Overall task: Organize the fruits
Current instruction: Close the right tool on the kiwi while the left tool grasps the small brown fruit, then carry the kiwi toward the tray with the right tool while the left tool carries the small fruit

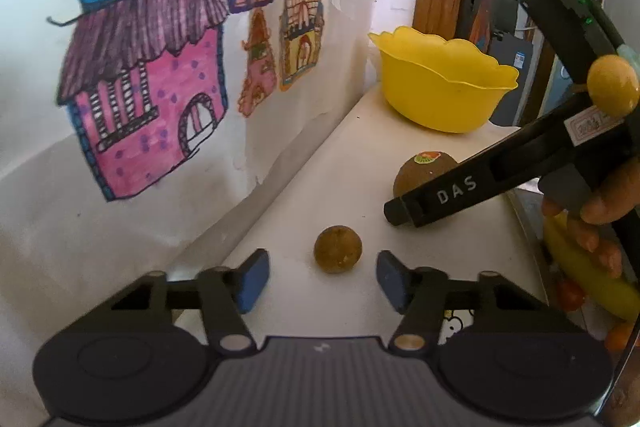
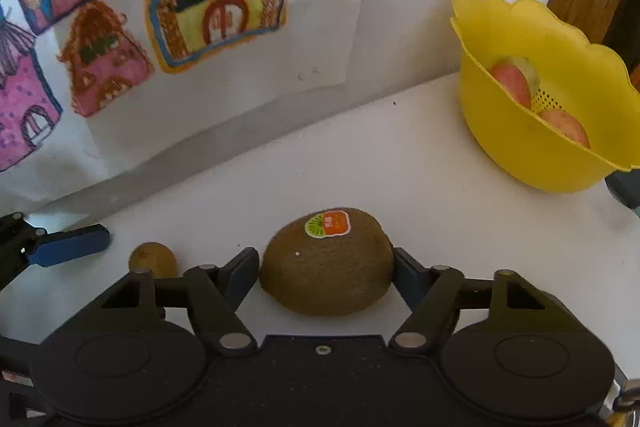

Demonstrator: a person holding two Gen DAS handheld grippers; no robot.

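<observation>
The counter (image 2: 440, 187) ran along a wall hung with drawings (image 1: 152, 67). At its far end stood the yellow bowl (image 2: 540, 147), already holding two pinkish fruits (image 2: 512, 83), so it looked like the place for the rest. The kiwi (image 2: 328, 267) lay on the counter between the right gripper's (image 2: 326, 277) pads; these sat against its sides or nearly so, though I could not tell whether they gripped. The left gripper (image 1: 322, 281) was spread wide, just short of the small brown fruit (image 1: 338, 249), probably lined up to take it.

Fuzzy matt kiwi (image 2: 327, 269), seemingly plastic bowl (image 2: 520, 143)
</observation>
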